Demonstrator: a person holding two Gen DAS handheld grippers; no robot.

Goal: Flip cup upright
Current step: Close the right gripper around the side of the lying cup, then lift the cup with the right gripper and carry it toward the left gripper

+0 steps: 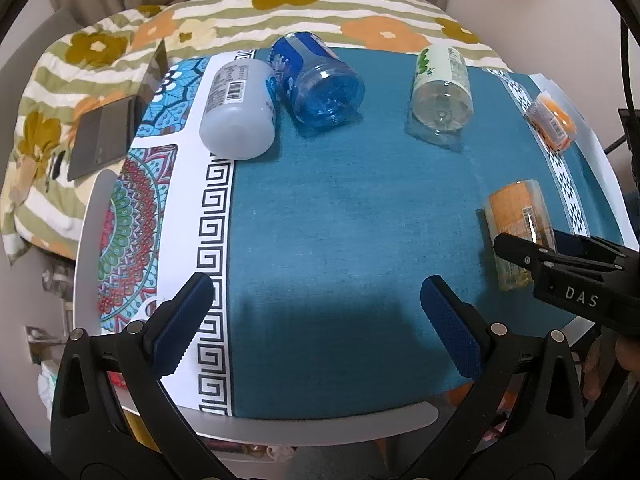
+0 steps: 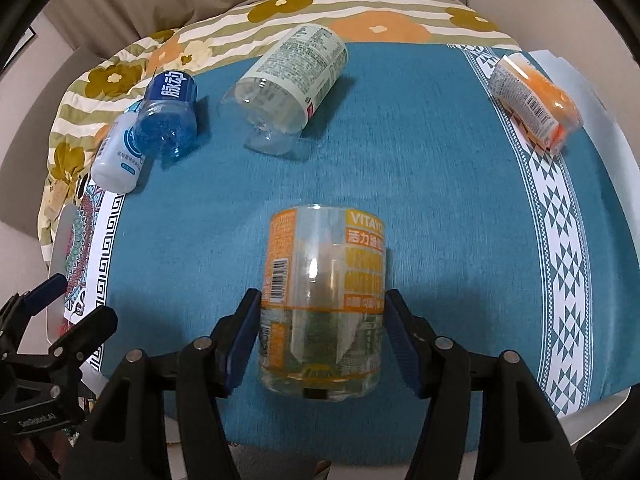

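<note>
1. Left wrist view: the left gripper [image 1: 316, 320] hangs released over the near edge of the table [image 1: 320, 420], nothing between its pads. The orange-labelled cup [image 1: 520, 232] lies on its side near the table's right edge, well to the right of these tongs; the right gripper [image 1: 520, 248] reaches it. Five cut-bottle cups lie toppled in all.

2. Right wrist view: the cup [image 2: 324, 300] lies between the right gripper's [image 2: 320, 336] pads, its long axis running away from the camera toward the far edge. Whether the pads are clenched or merely alongside cannot be told. The right hand is the nearer one.
</note>
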